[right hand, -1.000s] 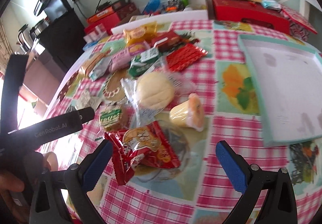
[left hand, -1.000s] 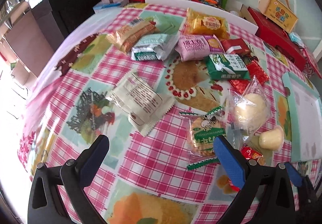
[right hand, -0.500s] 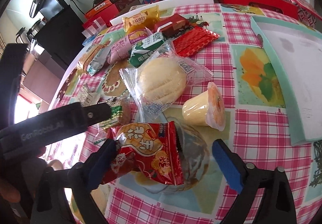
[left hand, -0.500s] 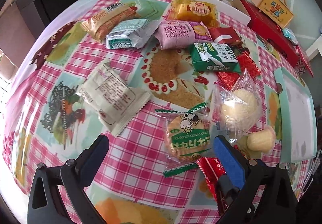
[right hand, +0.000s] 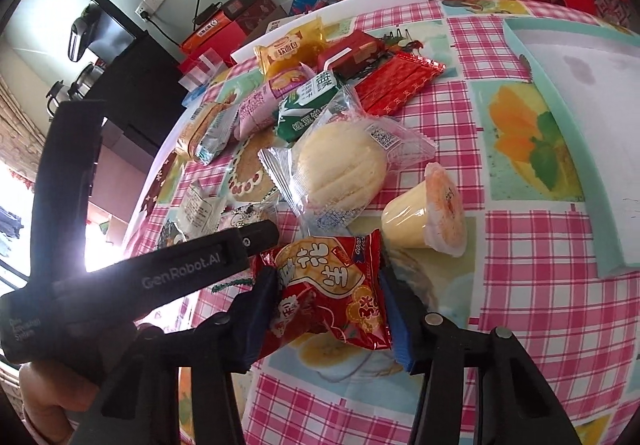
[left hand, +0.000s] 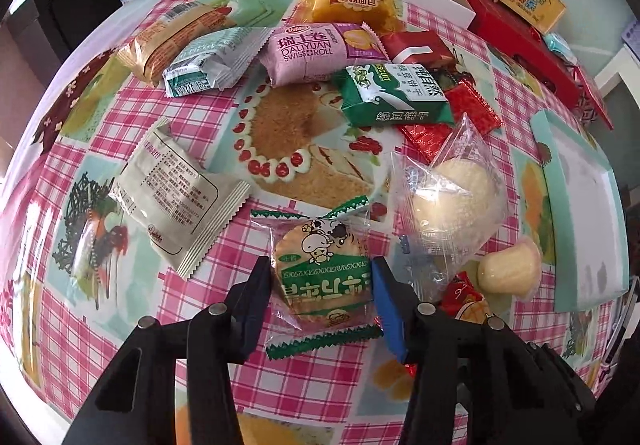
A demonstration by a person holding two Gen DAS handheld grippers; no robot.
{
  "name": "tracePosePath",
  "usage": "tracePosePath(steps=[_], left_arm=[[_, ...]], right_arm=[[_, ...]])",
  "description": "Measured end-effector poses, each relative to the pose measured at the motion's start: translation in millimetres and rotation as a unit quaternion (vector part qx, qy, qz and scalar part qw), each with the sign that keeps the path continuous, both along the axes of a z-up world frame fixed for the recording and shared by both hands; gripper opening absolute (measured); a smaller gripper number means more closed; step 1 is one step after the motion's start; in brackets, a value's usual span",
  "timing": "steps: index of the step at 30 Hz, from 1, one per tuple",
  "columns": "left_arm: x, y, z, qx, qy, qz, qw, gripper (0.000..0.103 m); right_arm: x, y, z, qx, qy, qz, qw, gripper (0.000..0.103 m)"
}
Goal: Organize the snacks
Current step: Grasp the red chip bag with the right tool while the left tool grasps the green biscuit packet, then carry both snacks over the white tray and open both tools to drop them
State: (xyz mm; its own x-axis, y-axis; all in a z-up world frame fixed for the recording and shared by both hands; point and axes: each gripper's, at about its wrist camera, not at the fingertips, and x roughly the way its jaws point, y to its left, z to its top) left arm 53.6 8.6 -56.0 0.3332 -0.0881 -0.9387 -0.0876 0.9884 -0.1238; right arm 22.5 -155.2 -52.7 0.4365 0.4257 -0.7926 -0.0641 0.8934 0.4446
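The left gripper [left hand: 322, 285] has just closed on a round cracker packet [left hand: 320, 277] with green ends – pads pressed to both sides, packet on the checked tablecloth [left hand: 152, 325]. The right gripper [right hand: 330, 309] has just closed the same way, clamping a red snack bag [right hand: 332, 297]. Just beyond lie a wrapped bun [right hand: 340, 165] and a pudding cup [right hand: 424, 221]; the pale green tray [right hand: 568, 117] sits further right.

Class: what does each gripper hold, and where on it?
Left gripper: green cookie packet, across its side edges. Right gripper: red snack packet, across its sides.
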Motion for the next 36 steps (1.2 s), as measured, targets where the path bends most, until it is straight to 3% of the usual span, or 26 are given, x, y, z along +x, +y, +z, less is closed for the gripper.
tracePosePath(steps=[13,22,30,36], left_arm=[[0.7,6.7,8.5,0.001,-0.016,0.018,0.9997,0.050],[-12.2,27.8,28.9,-0.018,-0.053,0.055,0.9969,0.050],[-17.3,26.0,47.9,-0.016,-0.091,0.057,0.9941,0.050],[-8.2,0.6,61.5,-0.022,-0.101,0.032,0.9941,0.050]], right_arm=[[-4.3,-0.2,3.6,-0.001,-0.001,0.004,1.000,0.051],[-16.0,-8.9,26.3,0.017,-0.041,-0.008,0.999,0.051],[-19.4,-28.5,52.3,0.034,-0.082,-0.036,0.995,0.051],[-11.9,-69.7,63.3,0.019,-0.101,-0.098,0.990,0.051]])
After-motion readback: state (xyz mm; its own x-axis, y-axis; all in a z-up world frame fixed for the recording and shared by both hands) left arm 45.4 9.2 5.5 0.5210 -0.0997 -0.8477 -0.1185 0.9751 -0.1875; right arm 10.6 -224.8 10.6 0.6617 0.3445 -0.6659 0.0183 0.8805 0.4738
